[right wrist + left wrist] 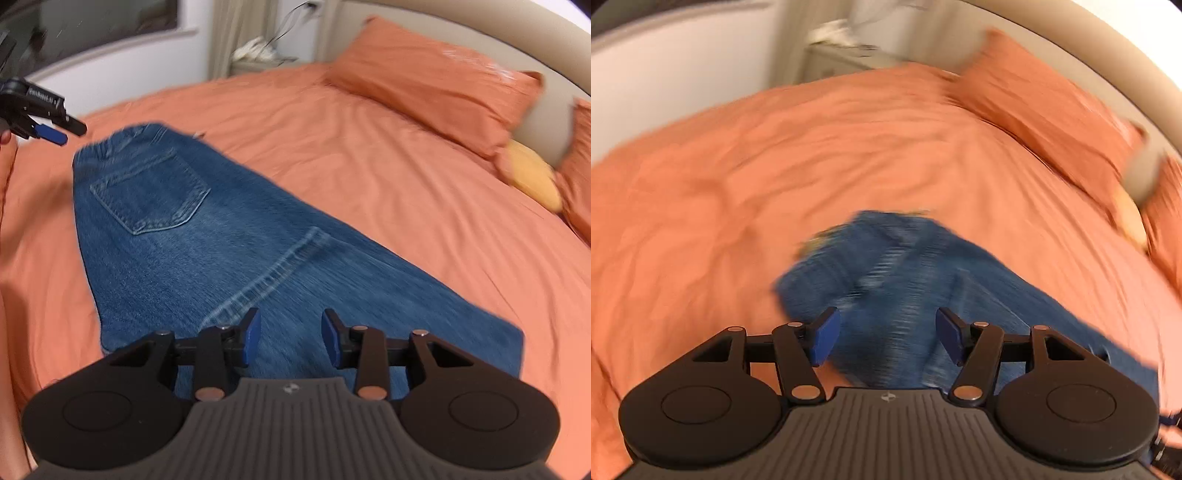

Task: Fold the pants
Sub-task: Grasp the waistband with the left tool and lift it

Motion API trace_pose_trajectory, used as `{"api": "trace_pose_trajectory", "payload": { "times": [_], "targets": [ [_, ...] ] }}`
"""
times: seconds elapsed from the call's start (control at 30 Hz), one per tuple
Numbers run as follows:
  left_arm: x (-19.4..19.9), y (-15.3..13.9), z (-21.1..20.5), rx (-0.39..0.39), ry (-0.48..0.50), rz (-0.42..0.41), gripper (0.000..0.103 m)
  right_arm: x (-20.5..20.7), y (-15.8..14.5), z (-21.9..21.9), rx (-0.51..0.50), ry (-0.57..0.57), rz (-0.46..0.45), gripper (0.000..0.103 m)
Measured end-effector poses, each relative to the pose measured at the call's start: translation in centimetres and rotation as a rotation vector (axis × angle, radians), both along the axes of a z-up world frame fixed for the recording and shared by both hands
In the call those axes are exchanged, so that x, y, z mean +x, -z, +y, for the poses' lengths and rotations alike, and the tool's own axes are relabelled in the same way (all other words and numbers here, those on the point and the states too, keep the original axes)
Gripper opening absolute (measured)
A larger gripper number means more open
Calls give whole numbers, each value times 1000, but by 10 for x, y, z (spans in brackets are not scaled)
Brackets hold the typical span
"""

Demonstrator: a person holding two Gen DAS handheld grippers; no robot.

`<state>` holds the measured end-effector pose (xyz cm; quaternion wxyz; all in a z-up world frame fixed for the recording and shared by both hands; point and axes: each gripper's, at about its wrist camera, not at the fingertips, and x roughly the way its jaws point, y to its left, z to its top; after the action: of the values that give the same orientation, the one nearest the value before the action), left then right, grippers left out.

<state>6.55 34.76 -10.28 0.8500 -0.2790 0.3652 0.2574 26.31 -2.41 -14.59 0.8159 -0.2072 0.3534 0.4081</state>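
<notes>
Blue denim pants [207,236] lie flat on the orange bed cover [369,184], back pocket up, waistband at the far left, folded lengthwise. My right gripper [291,339] hovers above the leg part, open, with nothing between its blue pads. In the left wrist view the pants [905,266] are blurred below my left gripper [886,339], which is open wide and holds nothing. The left gripper [48,129] also shows in the right wrist view, in the air at the far left beside the waistband.
Orange pillows [436,81] lean on a beige headboard [480,22] at the right. A yellow cushion [535,177] lies between them. A bedside stand [258,62] with cables sits at the back by a white wall. Bare orange cover spreads around the pants.
</notes>
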Motion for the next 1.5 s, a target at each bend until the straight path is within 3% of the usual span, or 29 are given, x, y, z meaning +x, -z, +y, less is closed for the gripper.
{"api": "trace_pose_trajectory", "payload": {
  "times": [0.23,0.33,0.57,0.7,0.8,0.87,0.93,1.0,1.23,1.37,1.5],
  "targets": [
    [-28,57,46,-205,-164,-96,70,31,22,47,-102,-88,33,34],
    [-33,72,57,-269,-205,-156,75,44,29,62,-134,-118,39,34],
    [-23,92,71,-275,-223,-212,76,61,45,97,-222,-188,68,33],
    [-21,99,75,-259,-194,-241,75,63,62,109,-273,-200,85,38],
    [-25,102,76,-252,-177,-273,56,69,61,110,-263,-181,119,39],
    [-29,102,75,-255,-172,-291,37,70,60,110,-257,-178,127,39],
    [-34,101,76,-278,-170,-325,26,70,59,111,-257,-175,127,39],
    [-40,100,77,-298,-175,-345,23,70,57,112,-256,-172,124,39],
    [-18,77,68,-205,-169,-237,18,76,52,111,-231,-146,137,39],
    [-9,36,50,-95,-122,-233,17,73,43,115,-226,-124,125,39],
    [6,-12,19,10,-53,-224,17,66,20,92,-139,-79,136,36]
  ]
}}
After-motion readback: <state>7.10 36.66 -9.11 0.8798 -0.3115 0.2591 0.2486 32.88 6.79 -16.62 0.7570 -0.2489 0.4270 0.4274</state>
